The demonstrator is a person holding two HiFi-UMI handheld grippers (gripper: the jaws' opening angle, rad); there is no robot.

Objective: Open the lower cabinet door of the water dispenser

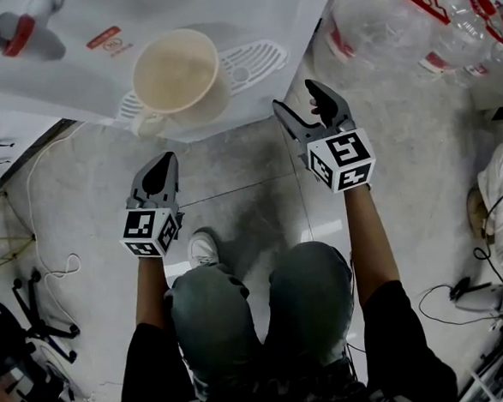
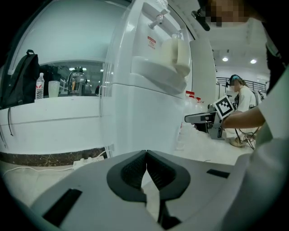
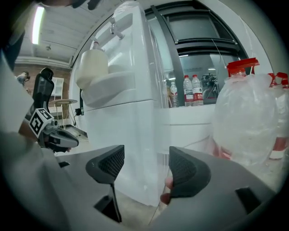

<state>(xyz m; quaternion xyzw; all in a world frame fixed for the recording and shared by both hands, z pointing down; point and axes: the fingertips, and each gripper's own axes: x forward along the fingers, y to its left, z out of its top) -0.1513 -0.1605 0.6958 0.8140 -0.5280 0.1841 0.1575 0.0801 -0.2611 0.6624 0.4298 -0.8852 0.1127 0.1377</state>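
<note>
I look down on the white water dispenser (image 1: 96, 61); a cream cup (image 1: 176, 75) stands on its drip tray, and its lower cabinet door is hidden from above. That door (image 3: 119, 135) shows as the white front panel below the tray, and also in the left gripper view (image 2: 135, 122). My right gripper (image 1: 296, 96) is open and empty, close in front of the dispenser's right side; its jaws (image 3: 144, 167) frame the door's right edge without touching it. My left gripper (image 1: 165, 161) is shut on nothing, lower and to the left, pads (image 2: 135, 169) together.
Large clear water bottles (image 1: 445, 19) with red caps stand right of the dispenser (image 3: 246, 117). Cables (image 1: 50, 270) trail on the floor at left, and a power strip (image 2: 88, 159) lies by the wall. A backpack (image 2: 20, 76) rests on a counter. A person (image 2: 241, 97) sits in the background.
</note>
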